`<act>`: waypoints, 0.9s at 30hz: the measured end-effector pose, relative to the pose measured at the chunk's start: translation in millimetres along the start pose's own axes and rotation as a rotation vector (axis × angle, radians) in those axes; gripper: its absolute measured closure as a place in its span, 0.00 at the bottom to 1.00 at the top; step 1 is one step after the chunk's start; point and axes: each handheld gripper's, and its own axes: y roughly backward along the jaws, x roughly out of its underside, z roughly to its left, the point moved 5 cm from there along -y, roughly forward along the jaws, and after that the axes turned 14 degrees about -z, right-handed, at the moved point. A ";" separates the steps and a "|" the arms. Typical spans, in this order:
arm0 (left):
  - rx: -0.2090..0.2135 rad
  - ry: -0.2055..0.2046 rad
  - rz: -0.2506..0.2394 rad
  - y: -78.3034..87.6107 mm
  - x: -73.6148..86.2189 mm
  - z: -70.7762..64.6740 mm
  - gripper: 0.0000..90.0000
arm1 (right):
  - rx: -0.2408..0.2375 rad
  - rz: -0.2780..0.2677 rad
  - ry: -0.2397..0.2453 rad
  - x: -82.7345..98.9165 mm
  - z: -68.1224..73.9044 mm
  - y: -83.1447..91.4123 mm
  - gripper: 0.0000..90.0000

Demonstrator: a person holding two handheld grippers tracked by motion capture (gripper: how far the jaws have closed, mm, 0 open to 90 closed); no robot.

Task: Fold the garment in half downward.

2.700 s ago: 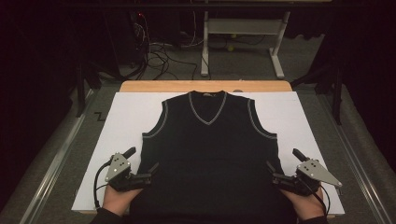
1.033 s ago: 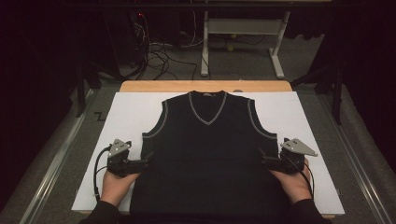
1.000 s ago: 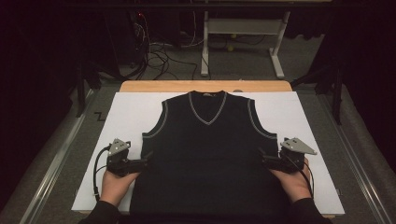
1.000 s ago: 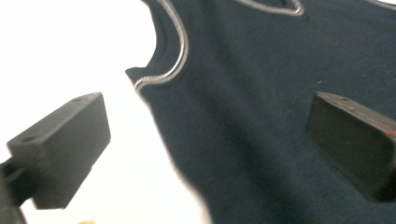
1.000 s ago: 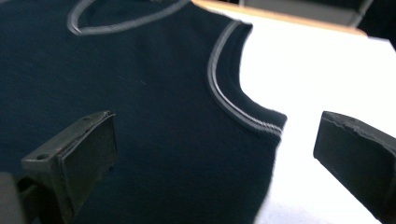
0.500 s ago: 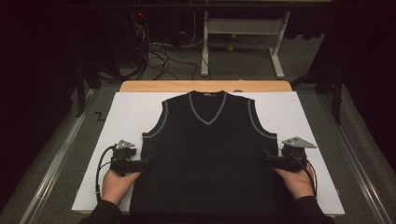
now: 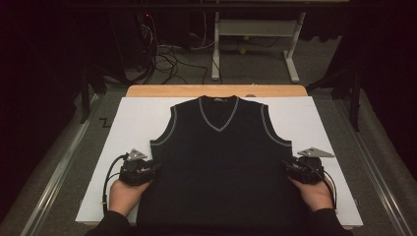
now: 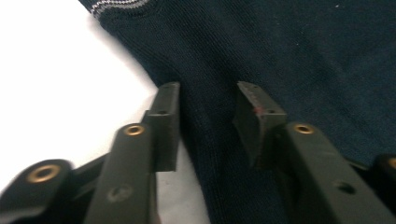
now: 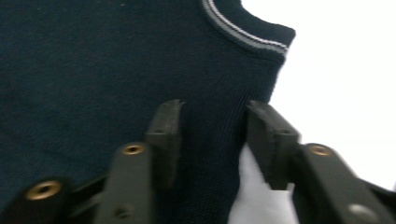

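we hold the left gripper (image 7: 153, 169) and right gripper (image 7: 287, 168) at the side seams of the vest (image 7: 223, 162), jaws parted and straddling each edge just below the armholes, likely to pinch both sides evenly for a fold. the vest lies flat between them on the white sheet (image 7: 133, 123): dark knit, pale-striped trim at neck and armholes.

A dark navy sleeveless knit vest (image 7: 222, 162) lies flat and face up in the centre of the frame, its V-neck toward the top. Pale grey striping trims the neckline and both armholes; its hem reaches the bottom edge.
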 end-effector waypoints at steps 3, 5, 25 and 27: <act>0.012 0.003 -0.003 -0.1 0.1 -0.8 0.78 | -0.029 0.000 0.004 0.1 3.6 0.5 0.85; 0.031 0.012 -0.007 -0.6 0.3 -1.9 0.81 | -0.040 0.000 0.001 0.2 4.8 0.5 0.89; 0.032 0.027 -0.231 31.9 -31.1 13.3 0.90 | -0.052 -0.214 0.016 -25.9 2.8 30.6 0.95; 0.028 0.029 -0.242 30.3 -37.1 17.4 0.90 | -0.044 -0.234 0.017 -31.0 0.6 31.1 0.95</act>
